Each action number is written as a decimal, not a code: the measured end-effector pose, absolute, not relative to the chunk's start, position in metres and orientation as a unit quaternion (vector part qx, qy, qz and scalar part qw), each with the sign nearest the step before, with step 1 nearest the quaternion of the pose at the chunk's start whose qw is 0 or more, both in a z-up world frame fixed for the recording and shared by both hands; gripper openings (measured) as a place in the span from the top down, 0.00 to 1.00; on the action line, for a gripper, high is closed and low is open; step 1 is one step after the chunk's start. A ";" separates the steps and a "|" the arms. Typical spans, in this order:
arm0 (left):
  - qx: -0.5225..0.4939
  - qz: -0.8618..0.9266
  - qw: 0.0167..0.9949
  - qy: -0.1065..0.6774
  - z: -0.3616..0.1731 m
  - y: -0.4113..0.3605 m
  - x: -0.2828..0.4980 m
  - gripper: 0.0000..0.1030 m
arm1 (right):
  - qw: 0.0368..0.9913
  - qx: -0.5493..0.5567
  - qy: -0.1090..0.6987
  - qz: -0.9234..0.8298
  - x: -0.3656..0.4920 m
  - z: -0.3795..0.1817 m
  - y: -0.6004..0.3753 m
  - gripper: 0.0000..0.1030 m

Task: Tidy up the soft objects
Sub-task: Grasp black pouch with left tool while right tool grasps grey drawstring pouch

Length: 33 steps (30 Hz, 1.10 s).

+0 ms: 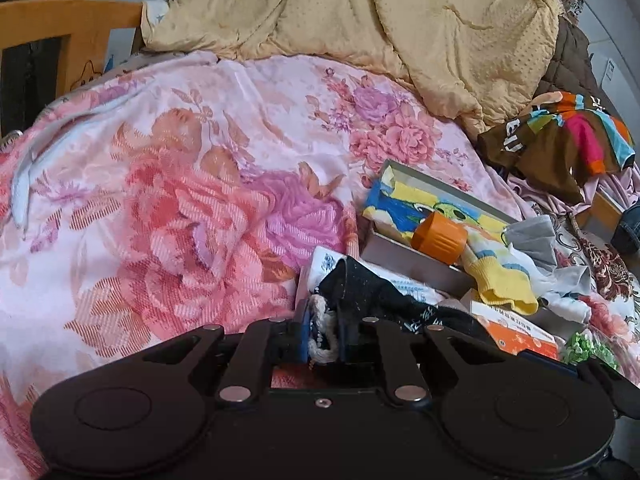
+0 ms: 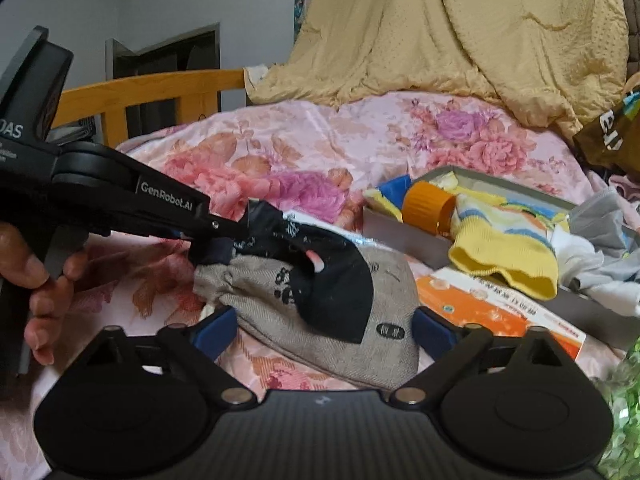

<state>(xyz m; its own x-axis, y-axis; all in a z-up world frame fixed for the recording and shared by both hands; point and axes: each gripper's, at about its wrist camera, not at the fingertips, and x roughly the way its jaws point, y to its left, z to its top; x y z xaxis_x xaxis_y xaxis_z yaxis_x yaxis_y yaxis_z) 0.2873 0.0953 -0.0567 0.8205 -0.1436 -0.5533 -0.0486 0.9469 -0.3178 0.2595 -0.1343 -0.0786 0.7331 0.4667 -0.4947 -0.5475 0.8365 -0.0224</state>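
My left gripper [image 1: 322, 340] is shut on the gathered neck and white drawstring of a grey cloth pouch [image 2: 320, 312], with a black sock [image 1: 360, 288] caught there too. In the right wrist view the left gripper [image 2: 224, 236] reaches in from the left and holds that neck; the black sock [image 2: 336, 280] lies draped over the pouch. My right gripper [image 2: 324, 332] is open, its blue pads on either side of the pouch's lower end, not touching it. A yellow striped sock [image 2: 504, 256] hangs over the edge of a grey box [image 2: 404, 236].
An orange cap [image 2: 428, 208] and colourful cloth lie in the grey box. An orange-and-white carton [image 2: 492, 316] lies right of the pouch. A pink floral bedspread [image 1: 180, 200], a beige quilt [image 1: 400, 20], a brown striped garment [image 1: 560, 136] and a wooden bed frame [image 2: 152, 92] surround them.
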 end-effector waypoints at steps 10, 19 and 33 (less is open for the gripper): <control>-0.172 -0.032 0.937 0.303 -0.060 0.095 0.288 0.86 | 0.920 -0.092 0.264 0.276 0.254 -0.087 -0.131 0.62; -0.191 -0.016 0.941 0.280 -0.049 0.107 0.289 0.91 | 0.925 -0.134 0.256 0.247 0.246 -0.083 -0.126 0.74; -0.273 -0.074 0.901 0.328 -0.063 0.122 0.302 0.62 | 0.925 -0.133 0.263 0.240 0.249 -0.085 -0.129 0.71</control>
<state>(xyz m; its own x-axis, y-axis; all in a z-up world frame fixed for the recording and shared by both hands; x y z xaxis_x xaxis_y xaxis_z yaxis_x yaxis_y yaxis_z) 0.3018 0.1222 -0.0635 0.7738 -0.3125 -0.5510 -0.0461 0.8397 -0.5410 0.2488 -0.1293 -0.0850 0.7465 0.3748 -0.5498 -0.5145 0.8491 -0.1198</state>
